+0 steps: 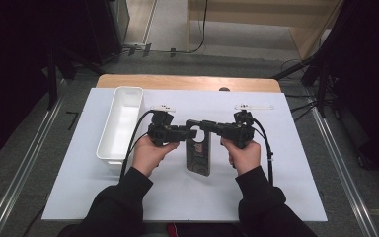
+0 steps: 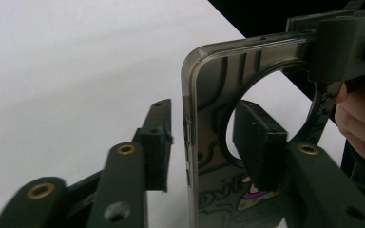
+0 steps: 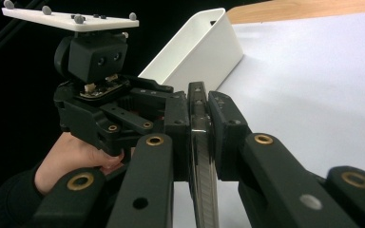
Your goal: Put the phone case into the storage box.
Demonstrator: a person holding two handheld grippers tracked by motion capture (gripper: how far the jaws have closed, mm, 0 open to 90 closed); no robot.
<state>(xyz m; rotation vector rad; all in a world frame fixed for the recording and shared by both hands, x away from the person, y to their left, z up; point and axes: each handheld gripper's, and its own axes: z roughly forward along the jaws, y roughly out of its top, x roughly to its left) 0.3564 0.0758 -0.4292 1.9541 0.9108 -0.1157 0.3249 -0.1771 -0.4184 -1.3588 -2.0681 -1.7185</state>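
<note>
We hold the phone case (image 1: 198, 153) up on edge over the white mat (image 1: 276, 163), near the white bin (image 1: 121, 123): a smoky see-through shell with a round camera opening and a cartoon print. The right gripper (image 3: 200, 124) is clamped on its top edge. The left gripper (image 2: 209, 142) straddles one side edge with its pads not yet touching, so we judge it best to close squarely on the rim, clear of the opening.

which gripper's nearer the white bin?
Left. The left gripper is beside the white bin, its jaws around the phone case. The right gripper clamps the case from the far side.
</note>
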